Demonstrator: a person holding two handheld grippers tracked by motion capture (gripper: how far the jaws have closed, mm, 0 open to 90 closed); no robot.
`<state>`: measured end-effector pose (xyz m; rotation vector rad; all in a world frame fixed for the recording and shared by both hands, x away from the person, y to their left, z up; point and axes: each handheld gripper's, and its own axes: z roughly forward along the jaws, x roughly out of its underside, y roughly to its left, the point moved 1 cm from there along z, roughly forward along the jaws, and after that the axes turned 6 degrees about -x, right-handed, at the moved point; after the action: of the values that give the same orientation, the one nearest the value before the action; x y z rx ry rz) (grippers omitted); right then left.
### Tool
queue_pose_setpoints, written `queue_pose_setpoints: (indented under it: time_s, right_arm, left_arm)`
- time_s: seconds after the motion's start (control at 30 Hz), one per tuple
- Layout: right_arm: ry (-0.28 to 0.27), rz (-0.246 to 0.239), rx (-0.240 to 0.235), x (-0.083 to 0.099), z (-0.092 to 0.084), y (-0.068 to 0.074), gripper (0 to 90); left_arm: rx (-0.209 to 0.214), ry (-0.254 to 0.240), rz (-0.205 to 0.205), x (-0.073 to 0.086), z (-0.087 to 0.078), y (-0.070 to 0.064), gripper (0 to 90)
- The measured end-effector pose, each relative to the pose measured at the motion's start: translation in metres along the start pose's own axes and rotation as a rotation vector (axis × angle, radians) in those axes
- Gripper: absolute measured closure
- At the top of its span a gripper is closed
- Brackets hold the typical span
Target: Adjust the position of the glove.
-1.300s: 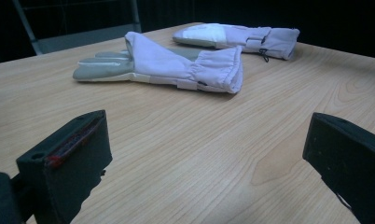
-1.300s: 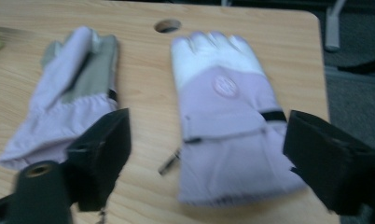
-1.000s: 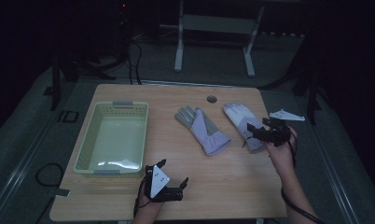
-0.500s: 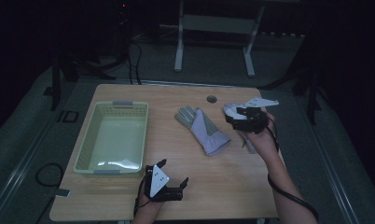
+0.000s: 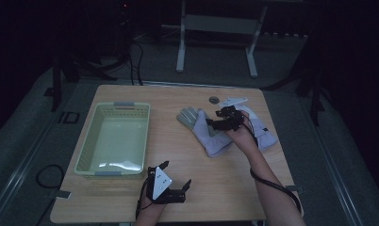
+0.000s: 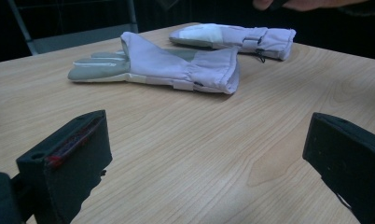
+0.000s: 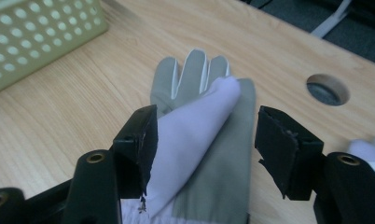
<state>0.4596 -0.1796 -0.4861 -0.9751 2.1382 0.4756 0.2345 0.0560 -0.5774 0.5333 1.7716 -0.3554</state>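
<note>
Jaws of right gripper closing, straddling folded glove, cuff cut off below; left gripper jaws released.

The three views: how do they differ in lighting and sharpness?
High view: dim, room nearly black, table lit. Left gripper view: brighter, near glove sharp, its own jaws slightly soft. Right gripper view: well lit, glove clear, basket corner softly blurred.

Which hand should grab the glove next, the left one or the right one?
Probably the right. The right gripper already straddles the near glove, its jaws just closing around it. The left gripper sits far off by the basket, jaws open.
</note>
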Motion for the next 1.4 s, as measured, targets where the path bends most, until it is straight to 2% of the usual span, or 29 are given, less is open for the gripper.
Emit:
queue_pose_setpoints:
  time_s: [0.13,0.27,0.43,0.5,0.53,0.67,0.77,0.8,0.97,1.07,1.2,1.33,1.4]
  right_arm:
    - [0.033,0.003,0.001,0.003,0.014,-0.002,39.4]
    - [0.065,0.026,-0.001,0.008,0.032,-0.008,41.7]
    - [0.133,0.019,0.036,0.018,0.051,-0.012,41.8]
    - [0.17,0.055,0.031,0.024,0.058,-0.016,42.6]
    - [0.177,0.071,0.021,0.026,0.06,-0.016,45.3]
    - [0.193,0.06,-0.01,0.025,0.061,-0.013,62.8]
    - [0.211,0.057,-0.002,0.023,0.061,-0.01,77.9]
    - [0.213,0.067,0.005,0.022,0.061,-0.01,79.7]
    - [0.176,0.14,0.04,0.017,0.05,-0.005,83.9]
    - [0.111,0.183,0.043,0.012,0.037,-0.001,84.2]
    - [0.036,0.245,0.08,0.003,0.015,0.006,84.9]
    - [0.005,0.3,0.095,-0.003,-0.003,0.016,85.0]
    - [-0.025,0.339,0.118,-0.003,-0.01,0.022,85.0]
  left_arm:
    - [0.005,0.005,-0.004,0.0,-0.001,0.001,1.0]
    - [0.004,0.004,0.006,0.0,-0.001,0.0,1.0]
    - [0.004,0.004,0.006,0.0,-0.002,0.0,1.0]
    - [0.003,0.004,0.006,0.0,-0.001,0.0,1.0]
    - [0.002,0.004,0.006,0.0,-0.001,0.0,1.0]
    - [0.003,0.008,0.001,0.0,-0.001,0.0,1.0]
    - [0.005,0.007,-0.004,0.0,-0.001,0.0,1.0]
    - [0.006,0.007,-0.003,0.0,-0.001,0.0,1.0]
    - [0.009,0.008,-0.002,0.0,-0.001,0.001,1.0]
    - [0.008,0.008,-0.003,0.0,-0.001,0.001,1.0]
    - [0.005,0.008,-0.001,0.0,-0.001,0.001,1.0]
    - [0.002,0.011,-0.006,0.0,-0.001,0.001,1.0]
    - [0.001,0.012,-0.009,0.0,-0.001,0.001,1.0]
